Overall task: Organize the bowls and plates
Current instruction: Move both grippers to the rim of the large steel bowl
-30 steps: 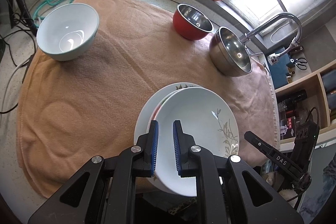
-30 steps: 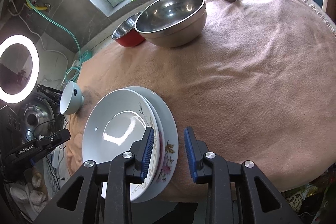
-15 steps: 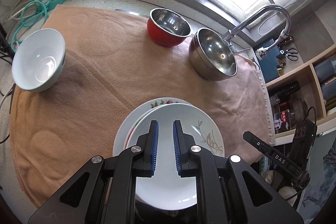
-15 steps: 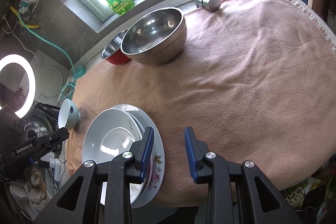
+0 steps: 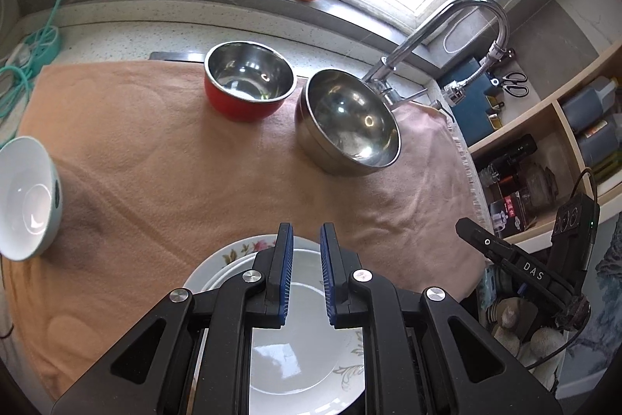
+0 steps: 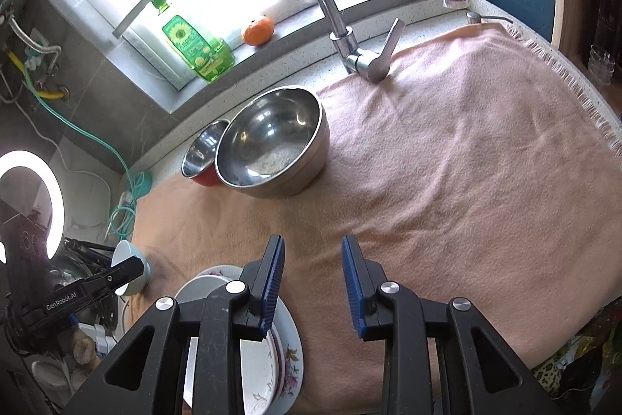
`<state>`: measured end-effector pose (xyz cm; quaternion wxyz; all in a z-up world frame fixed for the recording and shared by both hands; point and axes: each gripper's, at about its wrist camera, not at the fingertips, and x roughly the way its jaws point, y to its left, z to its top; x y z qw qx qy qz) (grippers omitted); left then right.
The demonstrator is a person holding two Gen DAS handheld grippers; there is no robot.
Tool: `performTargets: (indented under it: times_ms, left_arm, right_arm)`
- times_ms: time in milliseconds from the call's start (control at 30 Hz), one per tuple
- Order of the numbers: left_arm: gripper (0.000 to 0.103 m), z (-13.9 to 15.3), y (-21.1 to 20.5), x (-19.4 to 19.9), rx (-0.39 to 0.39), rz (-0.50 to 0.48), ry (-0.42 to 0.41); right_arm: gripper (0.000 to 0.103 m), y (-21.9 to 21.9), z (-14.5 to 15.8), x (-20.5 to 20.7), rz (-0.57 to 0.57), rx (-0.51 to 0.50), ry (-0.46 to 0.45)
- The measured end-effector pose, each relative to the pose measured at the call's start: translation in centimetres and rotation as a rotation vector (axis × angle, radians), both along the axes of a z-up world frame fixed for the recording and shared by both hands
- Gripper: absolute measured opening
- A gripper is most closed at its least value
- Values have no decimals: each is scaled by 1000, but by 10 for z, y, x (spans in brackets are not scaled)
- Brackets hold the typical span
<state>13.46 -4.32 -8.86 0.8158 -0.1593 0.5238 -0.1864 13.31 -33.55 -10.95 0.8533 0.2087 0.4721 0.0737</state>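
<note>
The stack of plates (image 5: 307,349) sat at the near edge of the worktop, on the peach towel (image 5: 163,181), with a wide bare stretch of towel between it and the red bowl (image 5: 245,84) and steel bowl (image 5: 346,123) near the far edge by the tap (image 6: 342,37). The white bowl (image 5: 27,197) sat at the left edge. My left gripper (image 5: 305,275) hovered over the plates, jaws nearly closed on nothing. My right gripper (image 6: 313,286) had jaws partly spread, empty, above the towel beside the plates. Since a second earlier both had drawn back from the stack, which now lay lower in both views.
</note>
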Motion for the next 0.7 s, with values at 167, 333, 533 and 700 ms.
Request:
performTargets:
  times_ms: [167,333,533,700]
  left_arm:
    - [12,2,-11,12,-4,-49,-3]
    - [12,3,-19,21,-1,-48,2]
    - [12,1,-26,32,7,10,14]
    - [12,-1,-34,40,1,91,25]
  right_arm:
    - [27,0,6,9,-27,-11,-17]
    - [27,-5,8,20,-25,-14,-23]
    - [27,-14,1,49,34,2,-13]
    - [27,-22,-5,78,131,0,4]
